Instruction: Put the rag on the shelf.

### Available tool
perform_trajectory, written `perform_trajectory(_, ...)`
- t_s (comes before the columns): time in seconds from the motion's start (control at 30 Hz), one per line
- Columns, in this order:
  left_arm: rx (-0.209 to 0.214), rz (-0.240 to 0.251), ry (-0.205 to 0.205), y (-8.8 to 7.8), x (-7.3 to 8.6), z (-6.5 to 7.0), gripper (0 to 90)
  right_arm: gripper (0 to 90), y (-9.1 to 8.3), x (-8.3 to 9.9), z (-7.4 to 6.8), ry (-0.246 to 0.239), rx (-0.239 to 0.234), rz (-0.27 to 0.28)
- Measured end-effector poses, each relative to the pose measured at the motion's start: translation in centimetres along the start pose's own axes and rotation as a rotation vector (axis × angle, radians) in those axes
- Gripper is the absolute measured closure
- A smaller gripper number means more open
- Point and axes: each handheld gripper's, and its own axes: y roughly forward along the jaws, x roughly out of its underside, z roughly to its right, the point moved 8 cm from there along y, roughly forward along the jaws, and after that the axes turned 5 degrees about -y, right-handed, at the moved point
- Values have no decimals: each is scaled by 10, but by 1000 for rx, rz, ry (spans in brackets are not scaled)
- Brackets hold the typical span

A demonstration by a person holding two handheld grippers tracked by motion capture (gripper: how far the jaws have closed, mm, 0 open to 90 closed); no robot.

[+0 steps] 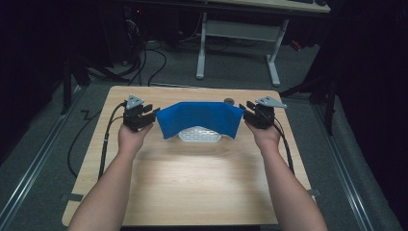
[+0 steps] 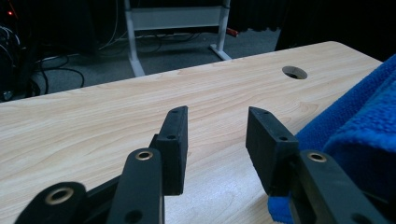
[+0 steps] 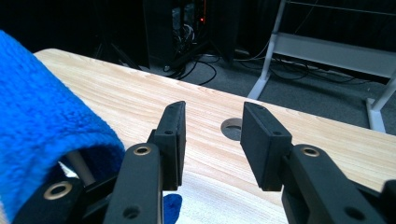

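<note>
Two open claws flank the blue cloth (image 1: 199,119); high view shows something white, perhaps mesh, beneath.

A light wood-grain bench (image 1: 192,183) carries a white patterned object (image 1: 199,134) at its centre, draped by a blue towel (image 1: 199,118); a round cable hole (image 1: 229,101) sits toward one o'clock.

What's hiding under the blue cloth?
Under the blue cloth, a white, patterned thing peeks out at its front edge on the table. Its back part is covered, so what it is cannot be told.
</note>
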Motion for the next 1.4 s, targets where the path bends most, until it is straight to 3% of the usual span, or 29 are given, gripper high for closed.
perform_trajectory(0.33,-8,-12,36,-8,3,2,573,569,-10,2,0,-24,6,-3)
perform_trajectory(0.5,-13,-10,27,-15,6,1,568,537,-18,1,-2,-54,4,-12)
perform_trajectory(0.63,-19,-14,20,-22,13,0,568,518,-25,0,-2,-45,12,-6)
perform_trajectory(0.8,-21,-18,16,-32,22,0,568,486,-37,0,-3,-49,32,37)
perform_trajectory(0.9,-19,-20,4,-38,27,0,573,461,-42,4,-5,-60,29,13)
perform_trajectory(0.97,-20,-17,4,-44,29,1,573,449,-47,5,-8,-63,30,6)
perform_trajectory(1.03,-15,-14,1,-50,31,3,572,442,-57,5,-13,-87,31,43)
perform_trajectory(1.23,-3,-20,-8,-69,44,13,560,388,-70,10,-26,-114,16,4)
perform_trajectory(1.33,8,-8,-12,-81,50,19,548,389,-81,12,-35,-124,5,38)
perform_trajectory(1.4,13,-8,-8,-89,55,25,538,383,-86,16,-41,-130,-15,33)
